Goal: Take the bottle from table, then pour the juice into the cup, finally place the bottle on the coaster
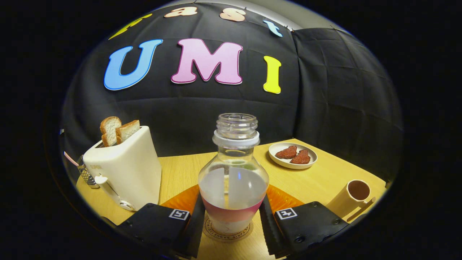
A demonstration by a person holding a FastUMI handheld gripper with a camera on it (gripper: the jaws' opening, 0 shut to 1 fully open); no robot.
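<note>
A clear, uncapped bottle [232,173] with a pink band near its base and pale liquid inside stands upright between my fingers. Its base rests on a round printed coaster [213,230], which lies on an orange mat [180,200]. My gripper [231,199] is shut on the bottle, and both fingers [196,220] press against its lower sides. A beige cup [352,198] with a dark inside stands to the right, beyond the right finger.
A cream toaster [126,168] with two bread slices stands close on the left, with a small metal object [86,175] behind it. A white plate [293,155] with two reddish pieces sits at the far right of the wooden table [317,180].
</note>
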